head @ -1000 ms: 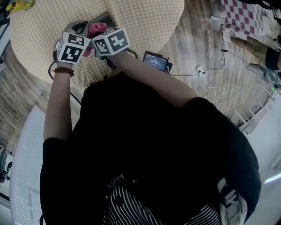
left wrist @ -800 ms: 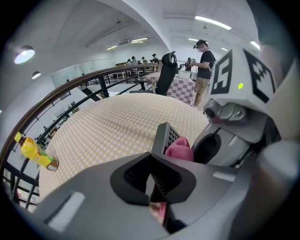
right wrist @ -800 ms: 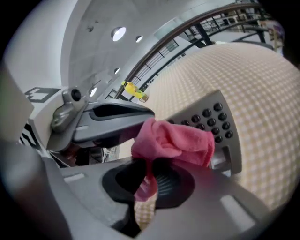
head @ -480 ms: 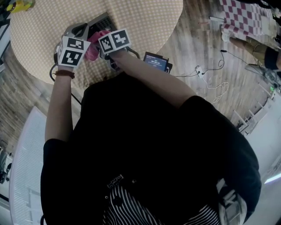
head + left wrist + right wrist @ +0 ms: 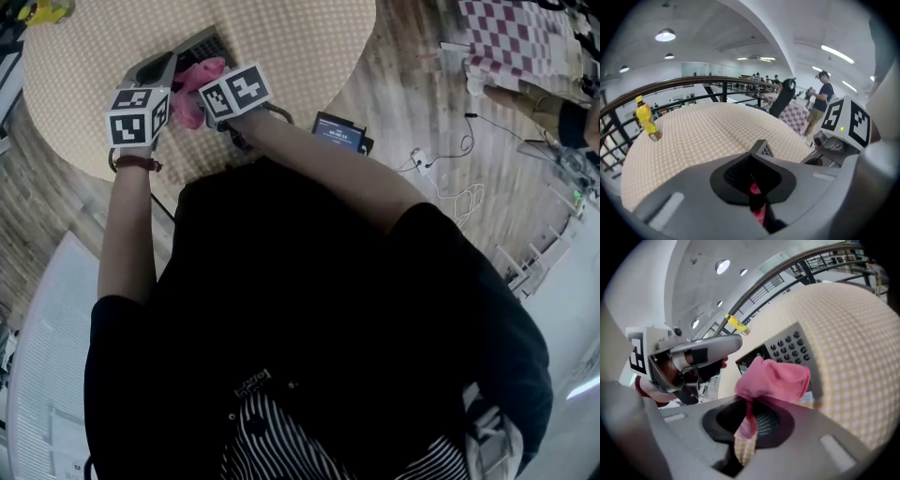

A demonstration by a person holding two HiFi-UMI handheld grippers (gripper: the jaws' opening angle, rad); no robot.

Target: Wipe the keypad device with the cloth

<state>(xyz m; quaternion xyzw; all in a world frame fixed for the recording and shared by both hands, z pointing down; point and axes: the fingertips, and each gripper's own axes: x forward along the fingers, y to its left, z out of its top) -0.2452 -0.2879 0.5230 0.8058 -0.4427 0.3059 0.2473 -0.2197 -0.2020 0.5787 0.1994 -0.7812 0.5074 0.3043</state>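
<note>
Since a second ago the left gripper [image 5: 751, 174] has drawn back a little toward the table's near edge; I read its jaws as pressed together on one end of the keypad device [image 5: 792, 348], whose corner pokes up just past them. That device lies on the round checked table [image 5: 300, 37]; the bunched pink cloth [image 5: 773, 378] rests on it below the keys; my right gripper [image 5: 749, 420] pinches a fold of that cloth.
</note>
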